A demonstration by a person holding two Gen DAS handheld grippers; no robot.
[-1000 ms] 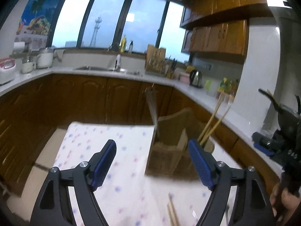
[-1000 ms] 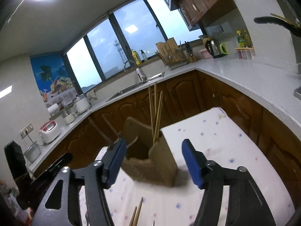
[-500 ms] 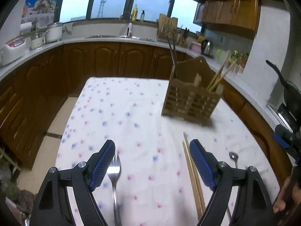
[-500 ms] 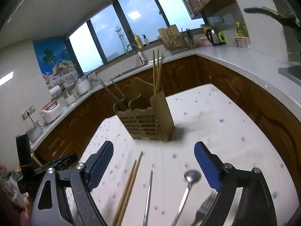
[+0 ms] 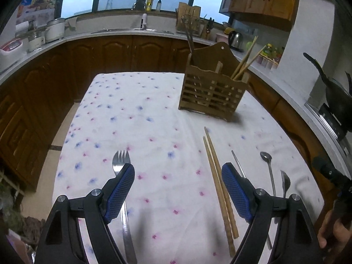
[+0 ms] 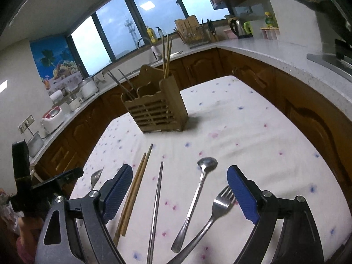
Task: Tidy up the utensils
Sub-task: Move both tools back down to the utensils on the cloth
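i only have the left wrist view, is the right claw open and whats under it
observer: the right claw is open and holds nothing.
operator: ok whats lying between its fingers
observer: a metal chopstick and the spoon. Both lie lengthways, with the spoon's bowl toward the utensil holder.
operator: my own claw covers most of the fork on that side
observer: that fork lies on the cloth with its tines close beside one of the right claw's fingers. Its handle runs diagonally back toward the end of the spoon's handle. I cannot tell if the two handles touch.
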